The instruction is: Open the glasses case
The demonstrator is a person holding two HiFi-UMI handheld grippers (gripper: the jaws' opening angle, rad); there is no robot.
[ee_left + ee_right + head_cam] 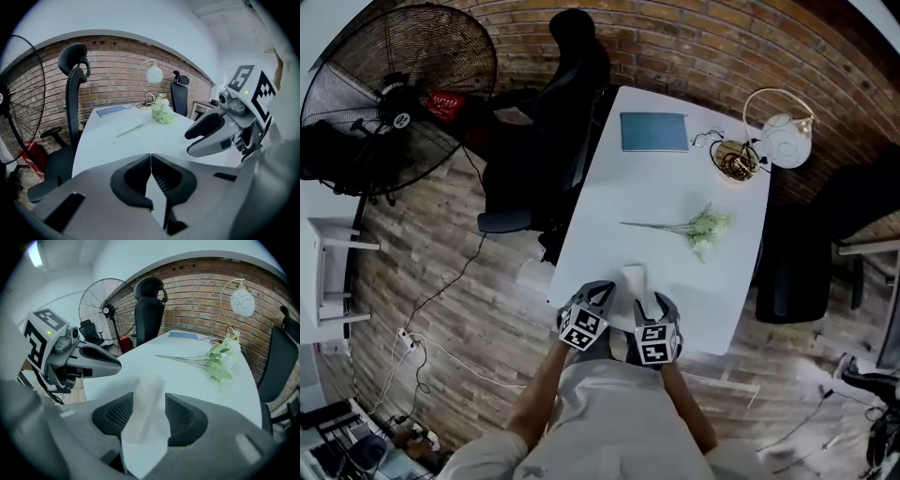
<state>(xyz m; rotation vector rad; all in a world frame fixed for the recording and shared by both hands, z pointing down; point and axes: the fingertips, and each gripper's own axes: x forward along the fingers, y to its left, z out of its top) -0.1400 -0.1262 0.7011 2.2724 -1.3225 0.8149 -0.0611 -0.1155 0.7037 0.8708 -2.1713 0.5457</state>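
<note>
The glasses case (633,278), a pale, frosted oblong, lies at the near edge of the white table (675,178), its long side running away from the person. The right gripper (652,304) sits over its near end with the jaws spread apart: in the right gripper view the case (143,404) stands between the two black ribbed pads, close against the one on the left and with a gap before the other, so it is not clamped. The left gripper (601,293) hangs just to the left of the case with its jaws pressed together and nothing between them; its own view shows the two pads (136,180) meeting in a thin seam. The two grippers are side by side, near each other at the table's near edge. Farther along the table a sprig of pale green flowers (698,228) lies on its side, and at the far end are a blue notebook (653,131), a small bowl (734,159) and a white lamp (786,141). A black office chair (553,122) stands at the table's left side, with a large floor fan (394,94) beyond it.
</note>
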